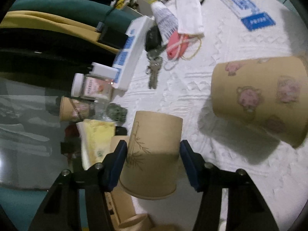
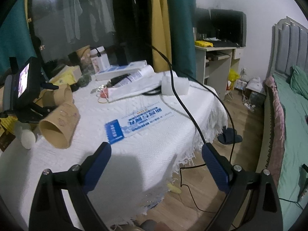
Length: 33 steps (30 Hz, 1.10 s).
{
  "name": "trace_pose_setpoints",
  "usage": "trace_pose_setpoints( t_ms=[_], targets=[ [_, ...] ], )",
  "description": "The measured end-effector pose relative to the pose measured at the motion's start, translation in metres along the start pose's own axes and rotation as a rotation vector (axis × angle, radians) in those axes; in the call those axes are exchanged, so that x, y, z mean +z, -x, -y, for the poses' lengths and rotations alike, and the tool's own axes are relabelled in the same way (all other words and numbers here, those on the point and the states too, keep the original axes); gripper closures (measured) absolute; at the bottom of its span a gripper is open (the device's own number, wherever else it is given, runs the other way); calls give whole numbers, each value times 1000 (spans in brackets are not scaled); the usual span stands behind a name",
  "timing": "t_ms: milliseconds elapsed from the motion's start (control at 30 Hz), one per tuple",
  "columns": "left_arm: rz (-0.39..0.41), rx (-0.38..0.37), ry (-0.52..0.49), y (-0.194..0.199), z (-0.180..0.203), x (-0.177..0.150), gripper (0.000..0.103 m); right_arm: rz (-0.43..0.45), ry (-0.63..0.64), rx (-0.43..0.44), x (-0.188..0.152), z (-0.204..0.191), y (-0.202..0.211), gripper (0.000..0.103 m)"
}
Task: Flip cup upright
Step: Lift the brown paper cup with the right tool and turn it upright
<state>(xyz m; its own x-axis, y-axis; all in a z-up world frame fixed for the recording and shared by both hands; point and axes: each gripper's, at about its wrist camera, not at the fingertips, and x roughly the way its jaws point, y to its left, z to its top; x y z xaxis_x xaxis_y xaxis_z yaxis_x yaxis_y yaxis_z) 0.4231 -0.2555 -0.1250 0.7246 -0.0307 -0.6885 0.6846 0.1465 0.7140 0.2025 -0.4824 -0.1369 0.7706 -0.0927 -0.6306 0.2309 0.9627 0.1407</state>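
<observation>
Pinching bamboo-print cup (image 1: 152, 154), left tongs (image 1: 154, 165) angled downward; right tongs (image 2: 156, 167) spread, empty, over tablecloth (image 2: 134, 144).

wood floor (image 2: 227, 119) – white wall (image 2: 256, 2), desk (image 2: 217, 57), green bed (image 2: 294, 115)

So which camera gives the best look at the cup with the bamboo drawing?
The left wrist view: the bamboo cup fills the centre, between the left gripper. In the right wrist view, it's small at the left edge, print hidden.
</observation>
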Motion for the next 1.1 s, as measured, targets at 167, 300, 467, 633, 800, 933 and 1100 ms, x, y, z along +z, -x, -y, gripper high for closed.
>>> trace_pose_setpoints(
  t_ms=[167, 300, 467, 633, 800, 933, 1100],
  targets=[
    [26, 73, 83, 60, -17, -14, 46, 36, 4, 24, -3, -11, 33, 9],
    [52, 107, 138, 125, -10, -35, 46, 45, 13, 56, -14, -24, 60, 9],
    [43, 99, 141, 192, 38, -69, 46, 26, 39, 84, -37, -41, 84, 9],
    [4, 25, 136, 221, 100, -101, 46, -10, 42, 105, -65, -55, 105, 9],
    [-41, -81, 109, 228, 153, -128, 46, -44, 49, 118, -86, -67, 115, 9],
    [-75, -224, 86, 222, 176, -135, 46, -45, 58, 144, -90, -77, 124, 9],
    [-81, -288, 94, 217, 191, -140, 43, -40, 68, 154, -91, -84, 132, 9]
  ],
)
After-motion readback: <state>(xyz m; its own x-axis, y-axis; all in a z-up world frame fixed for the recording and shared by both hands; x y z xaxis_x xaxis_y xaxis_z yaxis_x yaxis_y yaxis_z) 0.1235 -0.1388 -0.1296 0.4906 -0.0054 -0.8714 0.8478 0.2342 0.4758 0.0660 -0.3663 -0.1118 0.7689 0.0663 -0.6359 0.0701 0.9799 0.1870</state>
